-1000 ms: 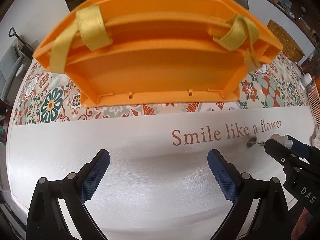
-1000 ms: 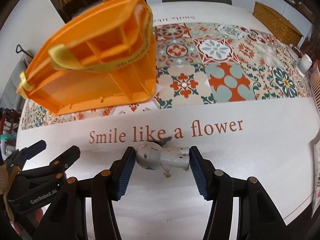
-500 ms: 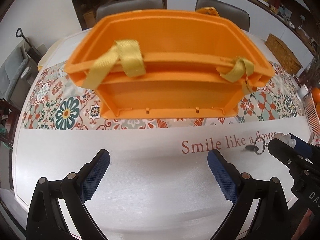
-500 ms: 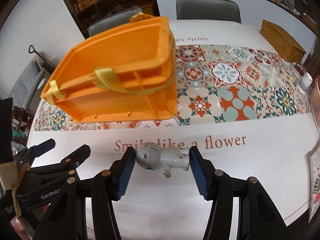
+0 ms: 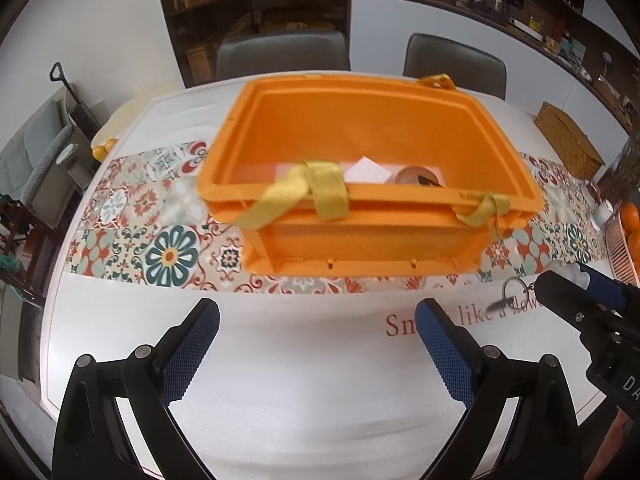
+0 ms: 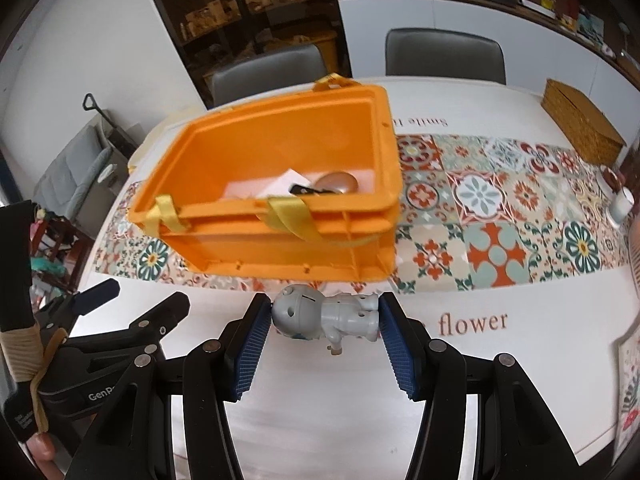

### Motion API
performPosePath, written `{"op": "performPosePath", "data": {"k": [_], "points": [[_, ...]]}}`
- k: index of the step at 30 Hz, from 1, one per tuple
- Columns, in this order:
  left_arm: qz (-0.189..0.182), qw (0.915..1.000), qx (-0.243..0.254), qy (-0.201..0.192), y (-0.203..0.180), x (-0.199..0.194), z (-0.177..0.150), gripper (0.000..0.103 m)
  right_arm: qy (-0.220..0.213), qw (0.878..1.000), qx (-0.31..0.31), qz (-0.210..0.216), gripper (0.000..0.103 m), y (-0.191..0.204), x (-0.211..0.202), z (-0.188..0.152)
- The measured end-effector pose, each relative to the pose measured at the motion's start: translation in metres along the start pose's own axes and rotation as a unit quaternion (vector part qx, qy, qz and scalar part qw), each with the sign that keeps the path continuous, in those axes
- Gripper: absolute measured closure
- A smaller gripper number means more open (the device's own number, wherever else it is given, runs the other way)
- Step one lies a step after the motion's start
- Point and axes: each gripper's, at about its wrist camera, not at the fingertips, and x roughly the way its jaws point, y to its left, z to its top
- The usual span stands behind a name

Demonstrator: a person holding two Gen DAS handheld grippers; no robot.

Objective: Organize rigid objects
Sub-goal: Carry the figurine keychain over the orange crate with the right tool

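Note:
An orange crate [image 5: 360,240] with yellow straps stands on the patterned runner, and my left gripper [image 5: 316,320] hangs open in front of it with nothing between its blue pads. Inside the crate lie a white card [image 5: 366,172], a brown round thing [image 5: 416,176] and a small black item. My right gripper [image 6: 323,316] is shut on a grey robot figurine [image 6: 324,316], held sideways above the white table near the crate's [image 6: 280,248] front wall. In the left wrist view the right gripper [image 5: 580,292] shows at the right edge, with the figurine's key ring [image 5: 512,288] dangling from it.
Two grey chairs [image 5: 280,52] stand behind the table. A wicker box [image 6: 580,128] sits at the far right, with a white cup [image 6: 622,204] closer in. Oranges [image 5: 630,220] in a wire basket lie at the right edge. The left gripper [image 6: 140,300] is at the right wrist view's left side.
Both grippers have risen and pulled back, so the crate looks smaller and its inside now shows. The figurine stays clamped in the right gripper, now clear of the table.

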Motion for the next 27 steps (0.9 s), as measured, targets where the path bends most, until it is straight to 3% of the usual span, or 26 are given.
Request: {"op": "performPosePath", "data": {"k": [27], "points": [[0.03,0.9975,-0.028,-0.057,0.051,-0.027,0.053,0.0,-0.057,0.997,-0.046,0.029,0.047,0.054,-0.008,0.067]]}}
